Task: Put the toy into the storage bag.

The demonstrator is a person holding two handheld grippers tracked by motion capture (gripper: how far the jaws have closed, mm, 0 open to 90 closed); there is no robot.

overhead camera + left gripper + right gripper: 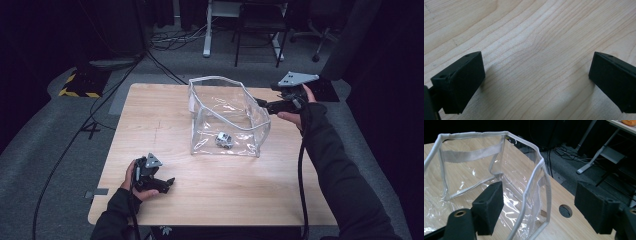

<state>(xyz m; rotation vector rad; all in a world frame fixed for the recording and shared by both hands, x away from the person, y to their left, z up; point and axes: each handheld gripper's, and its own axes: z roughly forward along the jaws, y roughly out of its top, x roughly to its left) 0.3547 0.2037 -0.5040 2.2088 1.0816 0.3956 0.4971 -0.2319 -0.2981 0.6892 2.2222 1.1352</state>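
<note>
A clear plastic bag (225,107) with pale grey trim stands open-topped on the wooden table (210,195). A small silver and black object (224,140) lies on its floor. My right gripper (261,104) is at the bag's right side and stands open. In the right gripper view (539,207) one jaw is inside the bag (474,155) and the other outside, with the trimmed rim (544,175) loose between them. My left gripper (167,184) rests low at the table's near left, open, with bare wood between its jaws (536,82).
A round hole (565,210) pierces the table just beyond the bag's corner. On the floor past the far edge are cables (170,40), a white desk leg (207,30), chair legs (257,35) and a yellow-black striped base (80,85).
</note>
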